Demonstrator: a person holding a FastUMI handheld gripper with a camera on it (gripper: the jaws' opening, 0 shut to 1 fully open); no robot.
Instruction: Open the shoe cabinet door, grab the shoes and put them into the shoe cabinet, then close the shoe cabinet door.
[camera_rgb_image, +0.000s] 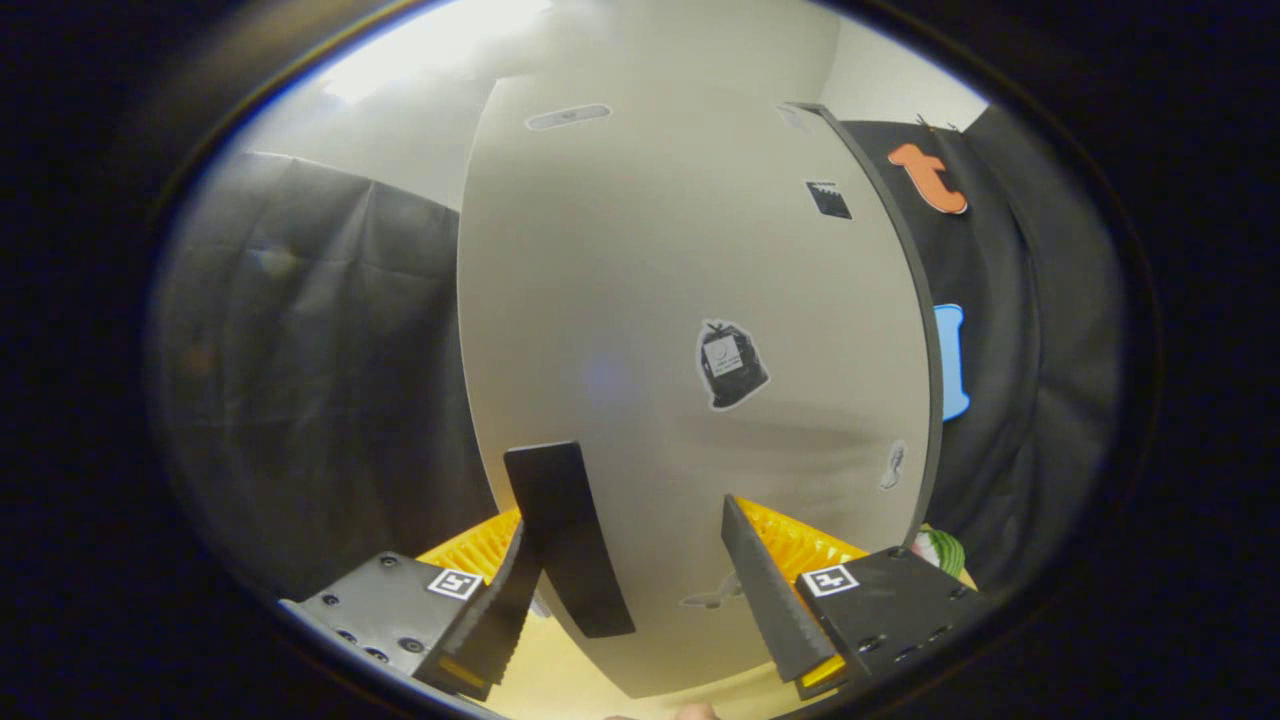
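Pale grey, the shoe cabinet door (640, 300) stands closed just ahead of the gripper (625, 540), whose jaws are spread apart, gripping nothing. The dark handle (566, 540) runs beside the left finger. Black cloth (300, 380) hangs past the door's left edge.

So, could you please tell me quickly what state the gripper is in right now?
Gripper: open, holding nothing, fingers facing the pale grey cabinet door with its black handle.
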